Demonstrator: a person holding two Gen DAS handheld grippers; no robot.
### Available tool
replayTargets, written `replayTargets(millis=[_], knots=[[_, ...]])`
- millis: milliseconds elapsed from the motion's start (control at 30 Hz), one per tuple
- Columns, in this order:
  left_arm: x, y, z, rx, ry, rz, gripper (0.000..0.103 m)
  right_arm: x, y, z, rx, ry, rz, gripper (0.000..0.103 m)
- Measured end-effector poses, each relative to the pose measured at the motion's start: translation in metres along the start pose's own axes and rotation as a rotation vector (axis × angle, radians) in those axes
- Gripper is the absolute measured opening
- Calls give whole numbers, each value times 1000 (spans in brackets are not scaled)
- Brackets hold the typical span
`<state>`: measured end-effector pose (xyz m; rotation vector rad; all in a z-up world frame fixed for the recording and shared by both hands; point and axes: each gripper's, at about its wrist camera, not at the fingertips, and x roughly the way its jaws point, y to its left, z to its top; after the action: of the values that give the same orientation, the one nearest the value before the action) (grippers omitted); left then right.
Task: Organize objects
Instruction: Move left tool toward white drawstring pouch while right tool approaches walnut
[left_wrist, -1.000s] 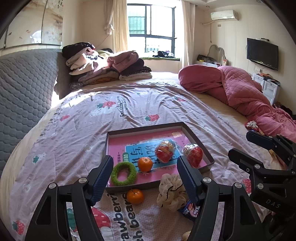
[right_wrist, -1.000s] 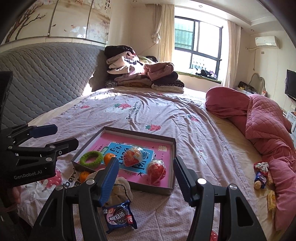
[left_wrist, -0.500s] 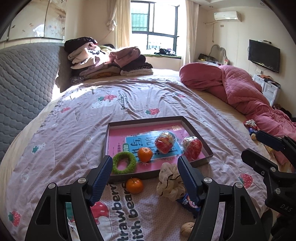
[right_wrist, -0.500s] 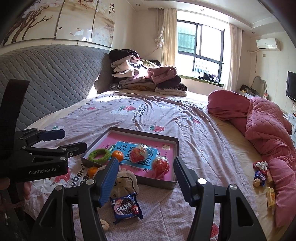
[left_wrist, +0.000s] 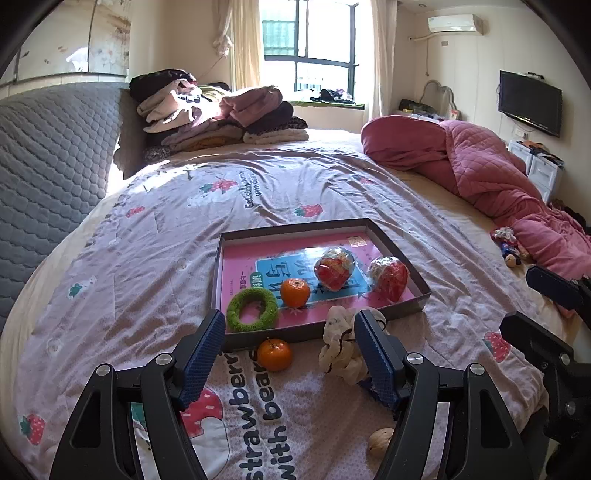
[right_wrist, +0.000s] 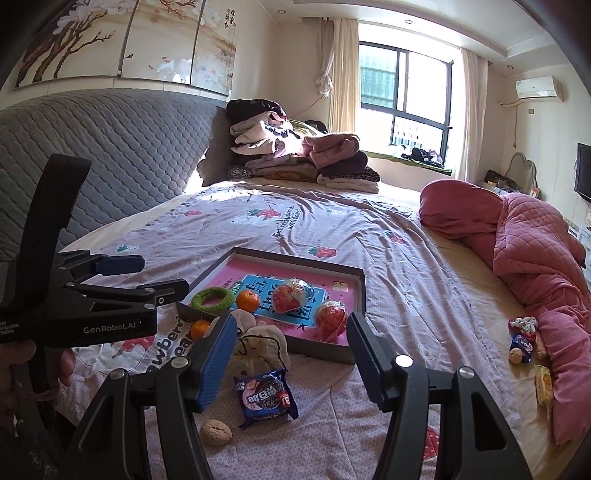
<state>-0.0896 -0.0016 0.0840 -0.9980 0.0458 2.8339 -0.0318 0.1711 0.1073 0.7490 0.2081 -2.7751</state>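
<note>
Hovering over the near end of the bed (left_wrist: 147, 236), the left claw (left_wrist: 290, 354) has its jaws spread wide with nothing between the pads, and the right claw (right_wrist: 291, 352) is likewise parted and empty. A shallow tray (left_wrist: 400, 258) with a pink floor lies on the strawberry-print sheet (right_wrist: 332, 229) ahead of both. Inside it sit a green ring (left_wrist: 252, 308) at the near left corner, an orange (left_wrist: 294, 292) just beside the ring, and two wrapped red fruits (left_wrist: 334, 268) (left_wrist: 388, 277) further right. Outside the tray, close to its near wall, a second orange (left_wrist: 274, 354) rests on the sheet, with a cream drawstring pouch (left_wrist: 341, 354) to its right. In the right wrist view a blue snack packet (right_wrist: 265, 394) lies just in front of the pouch, and a walnut (right_wrist: 216, 432) sits nearer still. Well apart, by the pink quilt (right_wrist: 535, 251) at the far right edge of the bed, a small cluster of snacks (right_wrist: 522, 339) lies loose. Folded clothes (left_wrist: 218, 110) are stacked against the grey headboard (right_wrist: 110, 155).
</note>
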Motion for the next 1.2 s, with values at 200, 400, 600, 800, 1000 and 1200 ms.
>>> replayTargets(millis=[200, 400, 600, 800, 1000, 1200], knots=[[3, 1, -4, -4, 14, 7, 74, -2, 7, -11, -12, 12, 11, 61], [6, 0, -9, 3, 27, 12, 74, -2, 13, -21, -20, 29, 24, 61], [10, 0, -12, 4, 39, 14, 74, 0, 17, -30, -32, 46, 35, 61], [17, -1, -18, 10, 59, 13, 74, 2, 23, -38, -45, 58, 53, 61], [21, -3, -23, 16, 75, 13, 74, 6, 28, -47, -52, 77, 58, 61], [24, -5, -25, 23, 90, 11, 74, 10, 30, -53, -51, 93, 68, 61]])
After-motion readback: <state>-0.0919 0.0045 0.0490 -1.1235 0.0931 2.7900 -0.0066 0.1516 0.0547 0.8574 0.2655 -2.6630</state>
